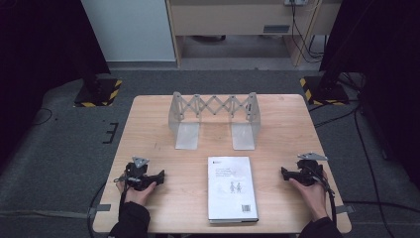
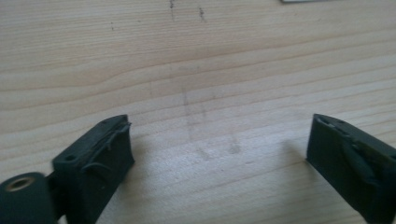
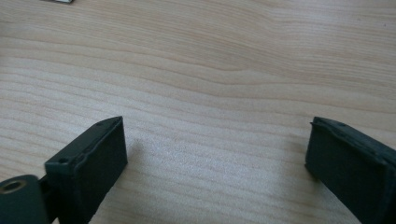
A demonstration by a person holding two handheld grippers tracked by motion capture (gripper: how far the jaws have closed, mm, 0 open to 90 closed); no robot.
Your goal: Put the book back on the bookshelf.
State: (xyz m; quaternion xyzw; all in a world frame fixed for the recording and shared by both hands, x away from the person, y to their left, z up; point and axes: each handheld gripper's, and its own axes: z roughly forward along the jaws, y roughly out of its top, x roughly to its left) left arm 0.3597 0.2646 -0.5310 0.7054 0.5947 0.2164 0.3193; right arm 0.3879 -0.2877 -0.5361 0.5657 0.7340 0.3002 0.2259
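Left gripper (image 1: 159,177) and right gripper (image 1: 284,173) both released, empty, resting on tabletop (image 1: 163,144) flanking white book (image 1: 232,188).

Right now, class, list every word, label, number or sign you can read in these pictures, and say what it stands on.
No text can be read.
White book cover: a small dark mark at its top left, faint lines of print and a small figure drawing in the middle, a barcode near the bottom; all too small and blurred to read.
Metal expanding book rack: no print seen.
Wooden table: pencil-like scratches, no letters.
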